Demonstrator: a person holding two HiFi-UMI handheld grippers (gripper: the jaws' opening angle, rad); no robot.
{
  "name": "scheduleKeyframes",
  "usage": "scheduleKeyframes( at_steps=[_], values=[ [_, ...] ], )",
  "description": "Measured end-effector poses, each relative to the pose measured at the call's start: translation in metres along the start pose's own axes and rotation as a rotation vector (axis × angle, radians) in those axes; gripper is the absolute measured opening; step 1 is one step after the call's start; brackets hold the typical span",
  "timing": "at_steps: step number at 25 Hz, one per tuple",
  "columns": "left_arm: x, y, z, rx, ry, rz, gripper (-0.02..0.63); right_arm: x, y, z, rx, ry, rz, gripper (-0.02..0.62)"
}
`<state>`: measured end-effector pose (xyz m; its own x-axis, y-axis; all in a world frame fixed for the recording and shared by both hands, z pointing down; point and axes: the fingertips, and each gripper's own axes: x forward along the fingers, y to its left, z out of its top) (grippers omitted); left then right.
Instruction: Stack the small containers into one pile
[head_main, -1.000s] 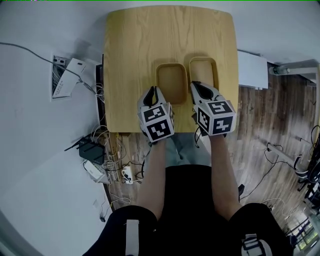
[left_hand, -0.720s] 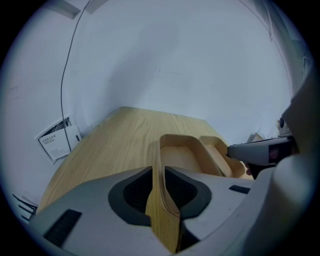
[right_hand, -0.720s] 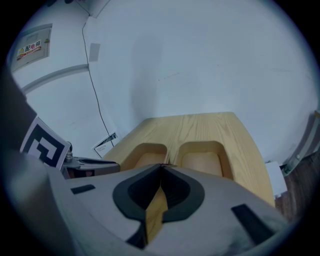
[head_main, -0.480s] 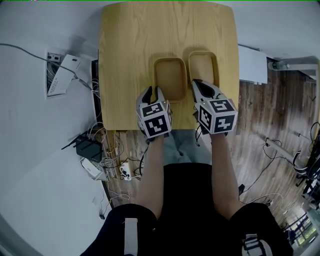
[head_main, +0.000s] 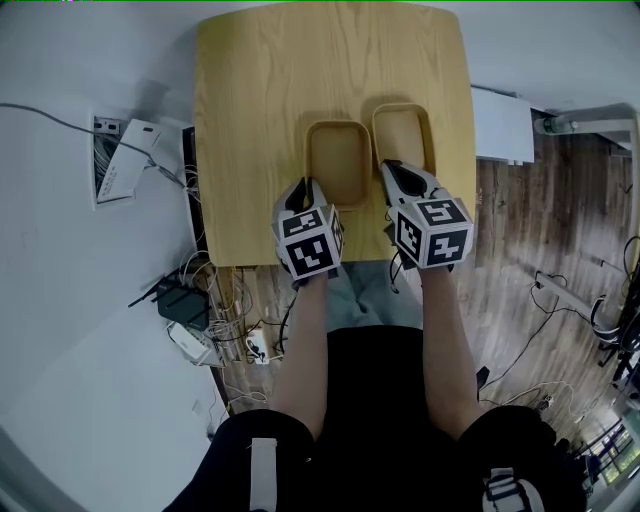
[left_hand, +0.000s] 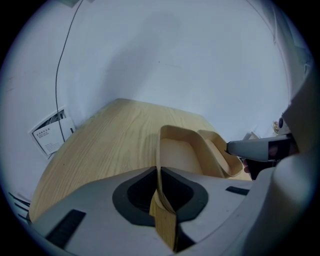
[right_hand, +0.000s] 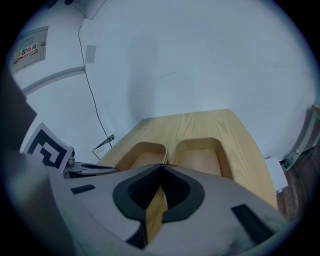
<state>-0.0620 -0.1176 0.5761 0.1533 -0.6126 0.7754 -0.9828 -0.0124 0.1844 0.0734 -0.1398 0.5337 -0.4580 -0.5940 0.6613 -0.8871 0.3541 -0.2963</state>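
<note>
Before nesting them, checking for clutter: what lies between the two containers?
A thin strip of bare table between left container and right container, shown in right gripper view.

Left gripper (head_main: 306, 186): jaws together a second ago, spread wide half a second ago. They have just been closing and now pinch the near-left rim of the left container (head_main: 338, 162), its wall caught between them.

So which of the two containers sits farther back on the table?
The right container; it sits farther from the person than the left container beside it.
</note>
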Motion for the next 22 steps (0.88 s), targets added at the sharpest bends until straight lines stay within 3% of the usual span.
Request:
scheduleKeyframes(
  at_steps=[9,22],
  values=[
    [-0.012,-0.01,0.025,-0.013,-0.062,-0.034,0.028,-0.012,0.0,0.014,0.002,-0.038,-0.013,0.005],
    [-0.026,-0.062,0.067,0.044,-0.151,-0.109,0.028,-0.041,-0.021,0.042,0.002,-0.109,-0.066,0.005]
  ],
)
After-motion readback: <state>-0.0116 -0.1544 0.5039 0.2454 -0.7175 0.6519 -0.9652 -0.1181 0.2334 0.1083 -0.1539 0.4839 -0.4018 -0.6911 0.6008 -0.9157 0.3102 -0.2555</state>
